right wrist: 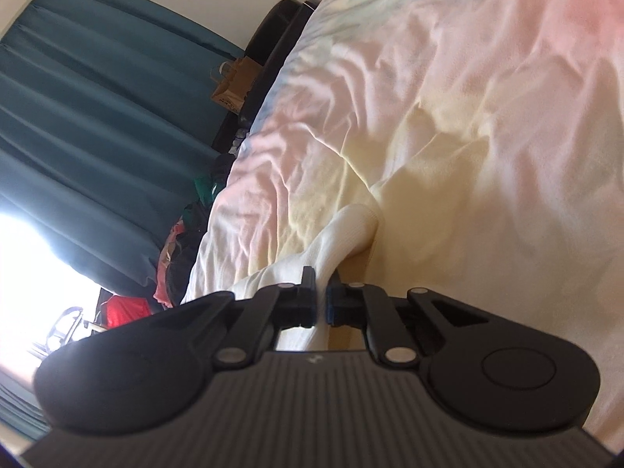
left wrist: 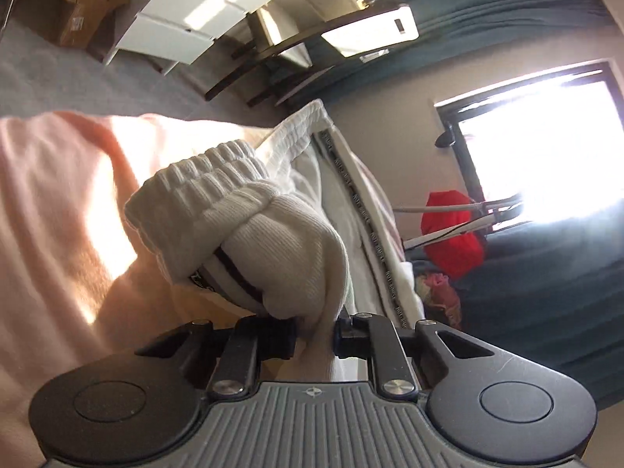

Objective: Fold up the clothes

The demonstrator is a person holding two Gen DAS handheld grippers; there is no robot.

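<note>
A white ribbed sock with dark stripes near its cuff is bunched in front of my left gripper, which is shut on it and holds it above the pink bedcover. White trousers with a dark side stripe lie behind the sock. In the right wrist view, my right gripper is shut on the toe end of a white sock, which lies on the pastel tie-dye bedcover.
Teal curtains and a bright window stand beside the bed. A red garment hangs on a drying rack. White drawers, cardboard boxes and a dark bed frame are around.
</note>
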